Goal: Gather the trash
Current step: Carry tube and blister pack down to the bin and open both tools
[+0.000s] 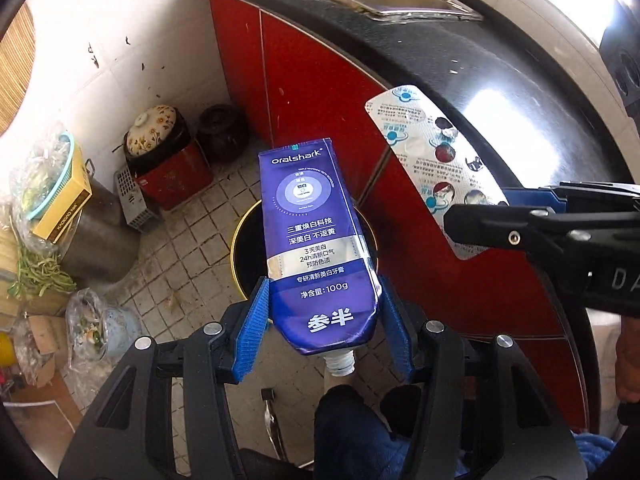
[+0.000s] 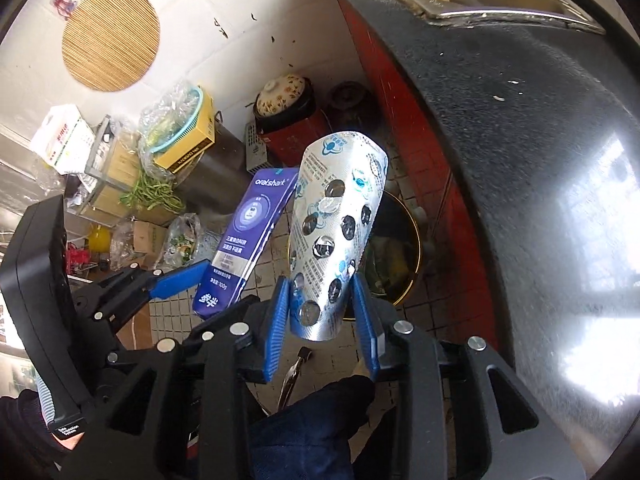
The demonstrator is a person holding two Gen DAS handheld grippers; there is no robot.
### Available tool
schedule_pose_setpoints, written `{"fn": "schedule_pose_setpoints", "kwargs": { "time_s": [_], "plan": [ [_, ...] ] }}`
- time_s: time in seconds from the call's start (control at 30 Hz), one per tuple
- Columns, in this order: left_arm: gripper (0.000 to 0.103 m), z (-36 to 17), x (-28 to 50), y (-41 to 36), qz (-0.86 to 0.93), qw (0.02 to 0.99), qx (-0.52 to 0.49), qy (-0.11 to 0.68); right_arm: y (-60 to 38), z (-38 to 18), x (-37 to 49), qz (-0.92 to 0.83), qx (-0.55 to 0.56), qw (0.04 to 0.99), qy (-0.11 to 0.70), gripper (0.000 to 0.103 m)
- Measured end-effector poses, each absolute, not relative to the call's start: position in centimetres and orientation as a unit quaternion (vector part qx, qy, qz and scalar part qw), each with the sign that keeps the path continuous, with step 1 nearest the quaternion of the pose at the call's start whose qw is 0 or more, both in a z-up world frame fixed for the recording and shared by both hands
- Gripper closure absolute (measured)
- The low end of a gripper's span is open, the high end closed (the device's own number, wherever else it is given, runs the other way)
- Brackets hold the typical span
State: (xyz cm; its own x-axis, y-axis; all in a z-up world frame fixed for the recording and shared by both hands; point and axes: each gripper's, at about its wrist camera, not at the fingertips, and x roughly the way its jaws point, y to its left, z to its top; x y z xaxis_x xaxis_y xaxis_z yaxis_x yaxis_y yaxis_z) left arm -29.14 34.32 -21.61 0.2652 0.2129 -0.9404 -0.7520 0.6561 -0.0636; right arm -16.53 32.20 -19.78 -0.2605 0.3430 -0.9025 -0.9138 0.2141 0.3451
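My left gripper [image 1: 324, 312] is shut on a flattened purple toothpaste tube [image 1: 316, 240], cap end toward the camera, held above a round black trash bin with a yellow rim [image 1: 240, 240] on the tiled floor. My right gripper [image 2: 322, 304] is shut on a silver empty pill blister pack [image 2: 336, 220], held above the same bin [image 2: 404, 264]. The blister pack [image 1: 436, 160] and right gripper [image 1: 520, 220] show at the right in the left wrist view. The tube [image 2: 248, 236] and left gripper [image 2: 192, 280] show at the left in the right wrist view.
A black countertop [image 1: 480, 80] over red cabinets [image 1: 304, 92] curves along the right. Pots, a flowered lid [image 1: 152, 128], a red box, a yellow box [image 1: 64, 208], bags and greens crowd the left wall. A person's leg is below.
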Motion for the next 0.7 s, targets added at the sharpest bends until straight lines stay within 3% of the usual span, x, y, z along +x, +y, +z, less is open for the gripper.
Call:
{"fn": "schedule_pose_setpoints", "kwargs": {
  "time_s": [0.3,0.43,0.47,0.53,0.57,0.7],
  "plan": [
    [0.051,-23.3,-29.0,36.2,0.301,0.754,-0.258,0.524,34.6,-20.6,-16.5,0.56,-0.253,0.548,0.567,0.068],
    [0.049,-24.0,-29.0,37.0,0.291,0.758,-0.26,0.523,35.5,-20.9,-16.6,0.556,-0.256,0.549,0.569,0.055],
    [0.044,-24.1,-28.9,37.1,0.294,0.757,-0.257,0.524,35.6,-21.0,-16.6,0.553,-0.256,0.55,0.572,0.052],
    [0.029,-24.3,-29.0,37.3,0.296,0.756,-0.254,0.526,35.6,-20.8,-16.7,0.551,-0.26,0.554,0.568,0.035],
    [0.024,-24.2,-29.0,37.3,0.297,0.757,-0.253,0.524,35.5,-20.5,-16.9,0.553,-0.26,0.559,0.56,0.033],
    [0.014,-23.7,-29.0,37.2,0.304,0.758,-0.241,0.524,33.9,-18.9,-16.2,0.553,-0.249,0.573,0.552,0.023]
  ]
}}
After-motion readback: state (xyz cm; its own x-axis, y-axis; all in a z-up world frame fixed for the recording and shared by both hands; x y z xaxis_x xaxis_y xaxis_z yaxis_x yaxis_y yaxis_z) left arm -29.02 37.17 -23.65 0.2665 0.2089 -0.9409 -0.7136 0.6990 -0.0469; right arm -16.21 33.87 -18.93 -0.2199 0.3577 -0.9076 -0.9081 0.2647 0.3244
